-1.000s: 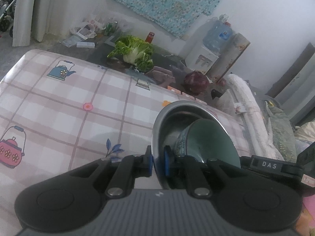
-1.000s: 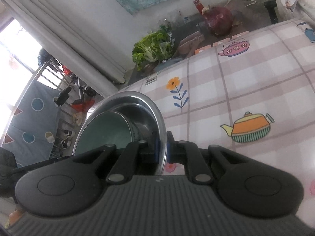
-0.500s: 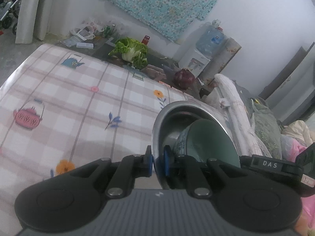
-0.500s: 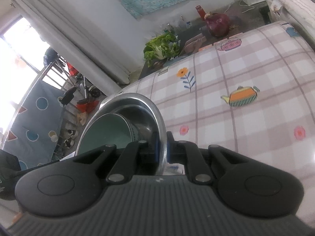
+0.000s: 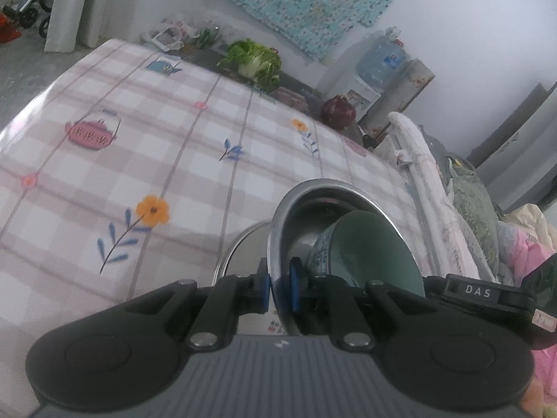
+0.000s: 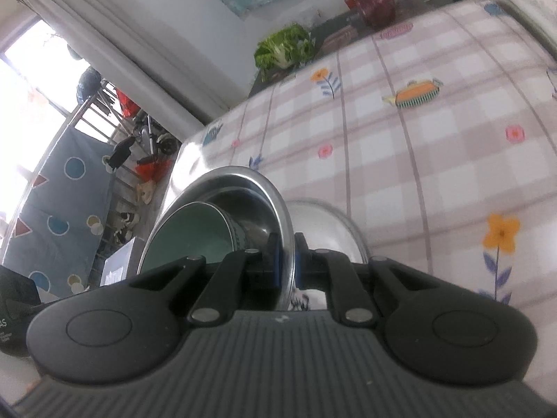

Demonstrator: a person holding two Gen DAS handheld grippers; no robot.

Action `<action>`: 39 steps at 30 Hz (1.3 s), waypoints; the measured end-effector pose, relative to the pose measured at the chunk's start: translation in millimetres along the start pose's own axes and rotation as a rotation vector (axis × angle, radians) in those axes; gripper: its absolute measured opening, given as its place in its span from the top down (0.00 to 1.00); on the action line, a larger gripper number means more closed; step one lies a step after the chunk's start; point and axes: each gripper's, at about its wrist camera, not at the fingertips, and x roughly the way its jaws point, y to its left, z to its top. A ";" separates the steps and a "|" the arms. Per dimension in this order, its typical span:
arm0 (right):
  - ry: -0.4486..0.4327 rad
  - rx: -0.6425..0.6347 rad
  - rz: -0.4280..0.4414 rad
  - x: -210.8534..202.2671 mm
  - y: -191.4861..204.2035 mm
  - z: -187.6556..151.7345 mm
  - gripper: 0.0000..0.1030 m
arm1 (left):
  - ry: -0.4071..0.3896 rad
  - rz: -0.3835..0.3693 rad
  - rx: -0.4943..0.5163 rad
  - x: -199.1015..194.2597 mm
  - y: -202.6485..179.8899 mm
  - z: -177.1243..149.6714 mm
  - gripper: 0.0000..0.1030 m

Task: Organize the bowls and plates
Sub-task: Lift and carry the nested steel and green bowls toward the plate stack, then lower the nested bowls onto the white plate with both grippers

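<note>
A steel bowl (image 5: 313, 190) hangs tilted above the checked tablecloth (image 5: 139, 146), with a green ceramic bowl (image 5: 372, 254) nested inside it. My left gripper (image 5: 280, 285) is shut on the steel bowl's rim on one side. My right gripper (image 6: 287, 261) is shut on the rim of the same steel bowl (image 6: 243, 183) from the opposite side, and the green bowl (image 6: 188, 240) shows inside. Just under the held bowl a second steel dish (image 5: 240, 254) (image 6: 323, 223) rests on the table, partly hidden.
Beyond the table's far edge lie a leafy cabbage (image 5: 256, 59) and a purple cabbage (image 5: 338, 113), with a water dispenser (image 5: 381, 59) behind. Folded bedding (image 5: 470, 209) lines one side. A curtain (image 6: 139, 52) and a railed window (image 6: 52, 132) are on the other.
Both grippers carried the stacked bowls back across the table toward its near side. The second steel dish has come into view beneath them.
</note>
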 end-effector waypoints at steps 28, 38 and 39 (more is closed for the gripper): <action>0.002 -0.191 -0.189 14.3 0.0 -27.3 0.80 | 0.028 0.054 0.062 20.7 9.8 -20.9 0.75; -0.109 -0.275 -0.241 -21.7 10.6 -44.9 0.43 | -0.049 0.132 0.177 -12.3 0.2 -27.4 0.32; -0.121 -0.279 -0.234 -28.2 11.1 -47.8 0.35 | -0.050 0.144 0.190 -15.2 -2.8 -29.3 0.29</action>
